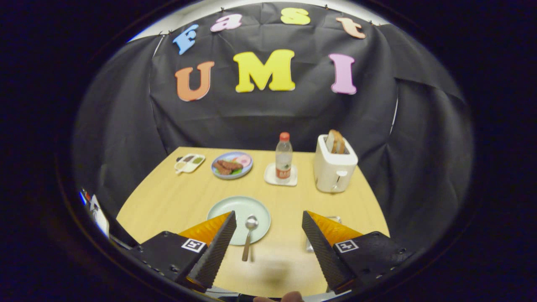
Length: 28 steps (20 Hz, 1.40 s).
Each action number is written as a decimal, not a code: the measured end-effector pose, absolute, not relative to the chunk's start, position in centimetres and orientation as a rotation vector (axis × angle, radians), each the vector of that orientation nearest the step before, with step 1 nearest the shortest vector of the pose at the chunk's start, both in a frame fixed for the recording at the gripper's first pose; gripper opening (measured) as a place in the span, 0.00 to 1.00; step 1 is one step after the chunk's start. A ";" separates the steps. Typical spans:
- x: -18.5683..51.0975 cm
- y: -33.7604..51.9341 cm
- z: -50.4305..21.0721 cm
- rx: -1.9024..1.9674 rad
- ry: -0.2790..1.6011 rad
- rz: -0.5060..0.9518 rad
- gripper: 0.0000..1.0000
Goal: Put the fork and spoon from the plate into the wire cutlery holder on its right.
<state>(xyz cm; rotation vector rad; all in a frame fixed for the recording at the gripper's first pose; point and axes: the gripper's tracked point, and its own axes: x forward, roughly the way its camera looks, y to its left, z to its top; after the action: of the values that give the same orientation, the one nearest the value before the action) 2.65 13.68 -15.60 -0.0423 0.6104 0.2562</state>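
On the table [176,197], the open, empty gripper [268,228] hovered near the spoon [249,235], whose thin handle overhanging the plate [235,209] might slip.

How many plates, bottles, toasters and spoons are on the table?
Plates: 2, pale green plate and blue plate of food
Bottles: 1, bottle
Toasters: 1, toaster
Spoons: 1, spoon
Total: 5

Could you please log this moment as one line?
gripper: open, holding nothing | spoon: bowl on plate | wire holder: behind right finger
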 end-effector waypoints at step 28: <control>2.6 18.7 -32.5 -0.073 1.262 0.301 0.01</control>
<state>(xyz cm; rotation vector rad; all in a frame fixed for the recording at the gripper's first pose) 2.62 18.75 -32.52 -0.0729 1.2620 0.3009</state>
